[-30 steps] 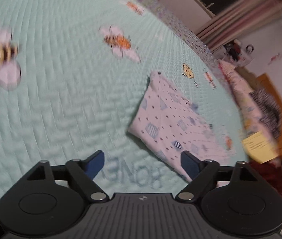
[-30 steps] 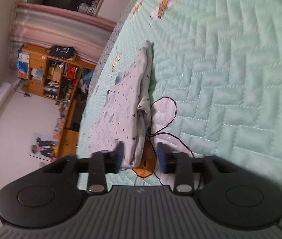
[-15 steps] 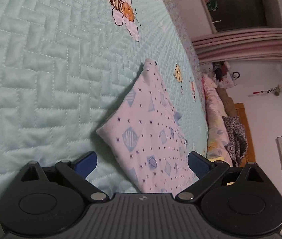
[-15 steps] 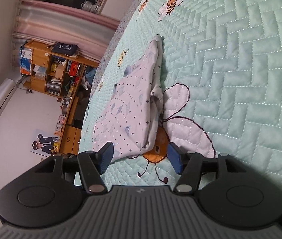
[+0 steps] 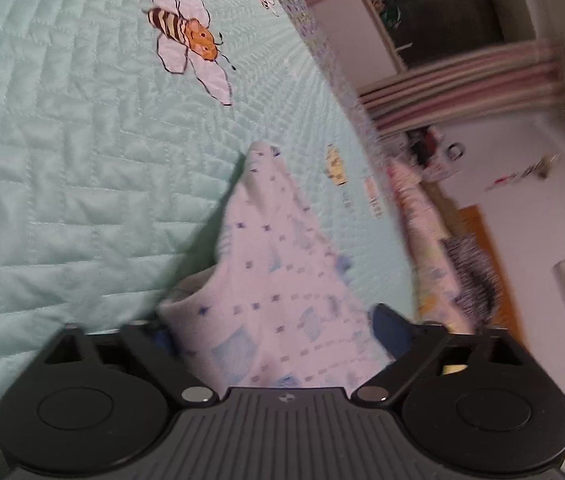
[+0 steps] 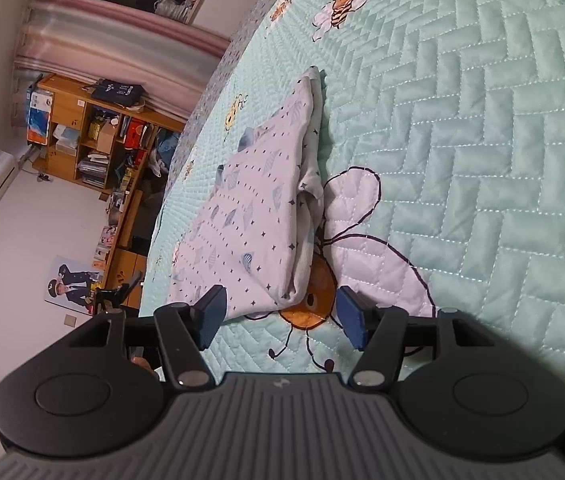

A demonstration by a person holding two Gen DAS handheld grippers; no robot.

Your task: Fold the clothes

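A: Which step?

B: Grabbing corners, I'd say. The garment (image 5: pixel 278 280) is a pale patterned piece lying part-folded on the bed (image 5: pixel 62 200), on the green quilt.

A: Left gripper (image 5: pixel 274 330)?

B: Right down on the near end of the cloth. Jaws closing, cloth bunched between them; the left pad is nearly hidden behind the fabric, the right pad (image 5: pixel 390 330) shows just at its edge. Not clamped yet as far as I can tell, pic's blurry.

A: Right gripper (image 6: pixel 280 314)?

B: Jaws spread abt halfway, holding nothing. The near corner of the garment (image 6: pixel 266 216) sits between the pads, over the bee print (image 6: pixel 314 296), w/ gaps both sides.

A: Next?

B: Prob close both on their corners, then lift together and carry the near edge toward the far end. Needs a grip thru all layers, else the fold slips.
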